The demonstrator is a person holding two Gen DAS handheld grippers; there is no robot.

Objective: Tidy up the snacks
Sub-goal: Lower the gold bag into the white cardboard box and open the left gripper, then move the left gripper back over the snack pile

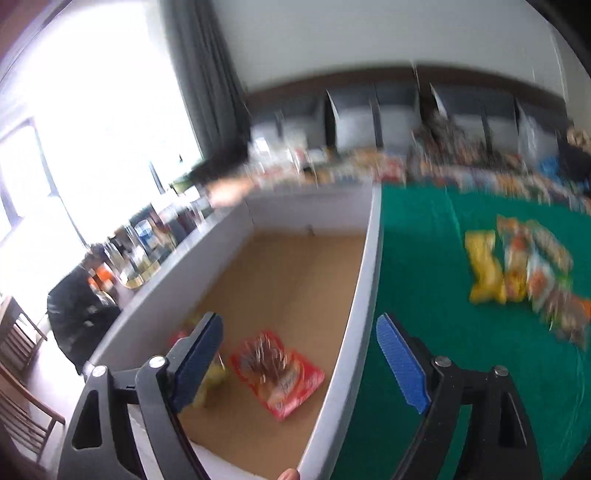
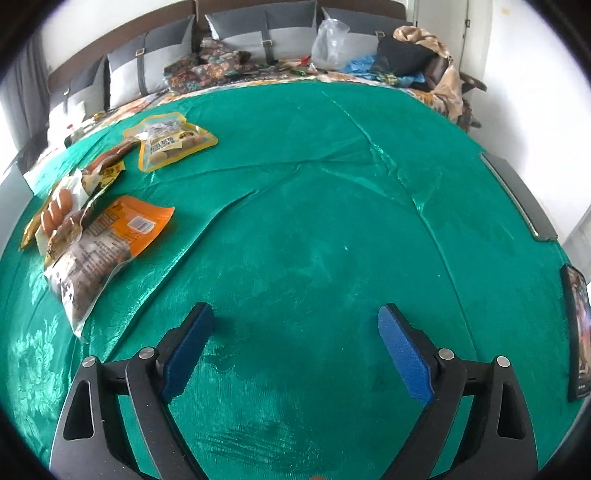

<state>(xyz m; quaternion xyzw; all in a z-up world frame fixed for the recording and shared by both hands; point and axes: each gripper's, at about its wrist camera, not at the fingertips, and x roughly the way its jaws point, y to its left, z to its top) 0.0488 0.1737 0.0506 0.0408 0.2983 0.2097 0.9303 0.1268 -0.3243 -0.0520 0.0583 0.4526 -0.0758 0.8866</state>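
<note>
A green cloth covers the wide surface, with grey cushions and a heap of fabric along its far side. In the left wrist view a large white box with a brown cardboard floor stands on the left part of the cloth. A red snack packet lies on its floor near the front, and a yellowish packet lies partly hidden behind a finger. The other snacks wait outside on the cloth: an orange packet, a packet with a yellow border farther away, and some more between them.

The left gripper hangs over the right wall of the box, its jaws spread and empty. The right gripper points down at bare cloth, also spread wide with nothing between the jaws.

The risk seems to be this: the packets overlap each other, so a pinch may catch two at once or only a thin edge that slips. The smooth cloth may also bunch up under the fingers.
</note>
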